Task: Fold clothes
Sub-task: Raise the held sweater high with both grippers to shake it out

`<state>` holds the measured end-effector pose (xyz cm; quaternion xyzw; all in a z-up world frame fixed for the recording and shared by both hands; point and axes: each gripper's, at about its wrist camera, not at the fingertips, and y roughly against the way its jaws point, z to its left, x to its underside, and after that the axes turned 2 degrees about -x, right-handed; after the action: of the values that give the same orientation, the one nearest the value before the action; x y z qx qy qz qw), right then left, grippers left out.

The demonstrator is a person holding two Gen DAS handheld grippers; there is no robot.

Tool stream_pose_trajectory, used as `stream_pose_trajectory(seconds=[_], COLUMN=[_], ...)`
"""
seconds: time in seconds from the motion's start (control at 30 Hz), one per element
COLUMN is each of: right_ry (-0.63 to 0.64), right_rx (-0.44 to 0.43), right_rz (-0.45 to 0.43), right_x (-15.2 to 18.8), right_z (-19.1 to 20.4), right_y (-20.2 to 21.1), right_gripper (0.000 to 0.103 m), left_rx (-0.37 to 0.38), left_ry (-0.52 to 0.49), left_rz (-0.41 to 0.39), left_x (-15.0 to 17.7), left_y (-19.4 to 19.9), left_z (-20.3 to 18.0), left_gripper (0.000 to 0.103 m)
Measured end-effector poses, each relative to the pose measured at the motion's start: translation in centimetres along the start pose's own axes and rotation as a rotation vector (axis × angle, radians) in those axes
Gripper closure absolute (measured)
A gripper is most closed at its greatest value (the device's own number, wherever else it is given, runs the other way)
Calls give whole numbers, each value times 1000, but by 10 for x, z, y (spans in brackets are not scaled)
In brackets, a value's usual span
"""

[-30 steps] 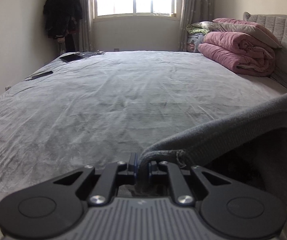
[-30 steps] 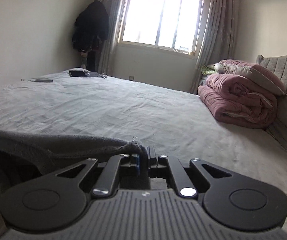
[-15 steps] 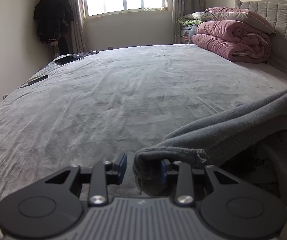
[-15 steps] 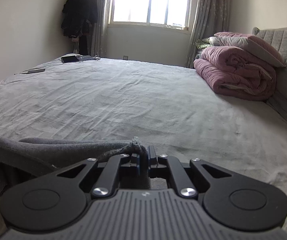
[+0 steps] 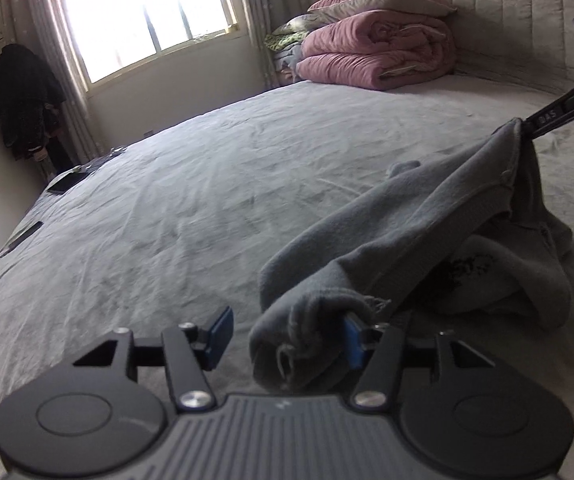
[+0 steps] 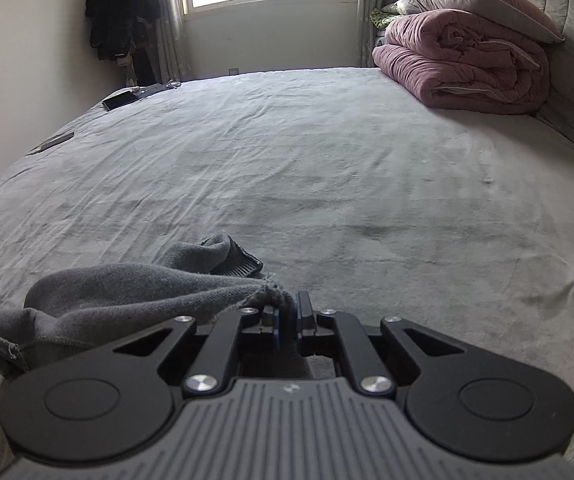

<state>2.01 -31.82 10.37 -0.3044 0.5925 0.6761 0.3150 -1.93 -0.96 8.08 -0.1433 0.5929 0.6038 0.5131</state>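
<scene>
A grey sweatshirt (image 5: 427, 220) stretches across the near part of the bed between my two grippers. My left gripper (image 5: 287, 338) is open, jaws wide apart; the garment's bunched end still rests against its right blue pad (image 5: 353, 340). My right gripper (image 6: 285, 312) is shut on the frayed edge of the sweatshirt (image 6: 127, 284). In the left wrist view the right gripper (image 5: 555, 114) shows at the far right, holding the other corner up. A ribbed cuff (image 6: 235, 260) lies on the grey sheet (image 6: 327, 160) just ahead.
A folded pink quilt (image 5: 375, 52) and pillows are stacked by the padded headboard (image 5: 507, 20). A dark tablet (image 6: 119, 100) and a slim dark device (image 6: 53, 142) lie near the bed's far left edge. Dark clothes (image 6: 121, 12) hang in the corner beside the window.
My left gripper has opened and let go of the sweatshirt end, which has slumped against its right pad. The garment has sagged lower onto the bed. The right gripper keeps its hold.
</scene>
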Motion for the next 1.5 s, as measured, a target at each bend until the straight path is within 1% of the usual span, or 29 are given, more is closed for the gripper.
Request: stream_pose_trajectory(seconds=[0.07,0.13,0.2,0.27,0.3,0.33,0.37,0.4,0.47,0.5,0.57,0.7,0.8,0.87,0.93,1.0,1.03,1.1,1.13,1.2,1.23,1.33,1.5], right_ry=[-5,-21,-48,-59,-57,-54,-45,-35,-20,-11,2,2,2,28,68,113,138,187,191,198,205,227,221], right_rx=[0,-4,-16,-23,-25,-26,-25,-25,-30,-27,-22,-31,-64,-82,-91,-94,-79,-52,-52,-53,-56,-68,-88], right_rz=[-12,-37,-74,-110,-123,-136,-149,-161,-182,-191,-215,-250,-298,-348,-406,-467,-499,-562,-582,-621,-623,-610,-625], right_x=[-2,-3,-6,-9,-10,-11,-11,-12,-14,-14,-15,-18,-20,-21,-21,-20,-19,-17,-18,-18,-19,-19,-21], right_z=[-1,-4,-7,-9,-9,-9,-8,-7,-6,-5,-5,-8,-8,-4,4,12,15,22,22,22,21,21,18], right_y=[2,5,10,16,19,21,23,25,28,30,33,40,49,58,68,77,81,89,93,99,100,95,97], right_gripper=[96,96,96,96,96,96,96,96,96,96,96,96,96,96,97,97,97,97,97,97,97,97,101], left_rx=[45,79,52,4,-15,-29,-39,-42,-47,-53,-48,14,19,-6,-47,-81,-98,-140,-161,-168,-167,-172,-179], left_ry=[-27,-62,-138,-218,-242,-250,-247,-220,-165,-137,-70,157,327,405,438,468,482,494,495,509,516,517,519], left_rz=[-12,-20,-9,14,29,42,54,58,42,21,-20,-102,-181,-246,-314,-363,-384,-411,-426,-456,-464,-453,-434], left_x=[0,0,4,7,8,9,9,7,3,0,-5,-13,-17,-19,-21,-24,-26,-30,-32,-35,-35,-34,-33], left_y=[2,2,-3,-11,-15,-19,-21,-22,-19,-15,-6,8,16,25,36,44,48,55,59,67,69,68,65], left_z=[-8,-17,-29,-41,-44,-44,-43,-39,-31,-26,-16,18,44,57,62,65,66,68,68,70,71,74,79], left_gripper=[43,39,38,38,41,55,66,82,85,87,88,92,93,94,94,94,94,94,94,94,94,94,94])
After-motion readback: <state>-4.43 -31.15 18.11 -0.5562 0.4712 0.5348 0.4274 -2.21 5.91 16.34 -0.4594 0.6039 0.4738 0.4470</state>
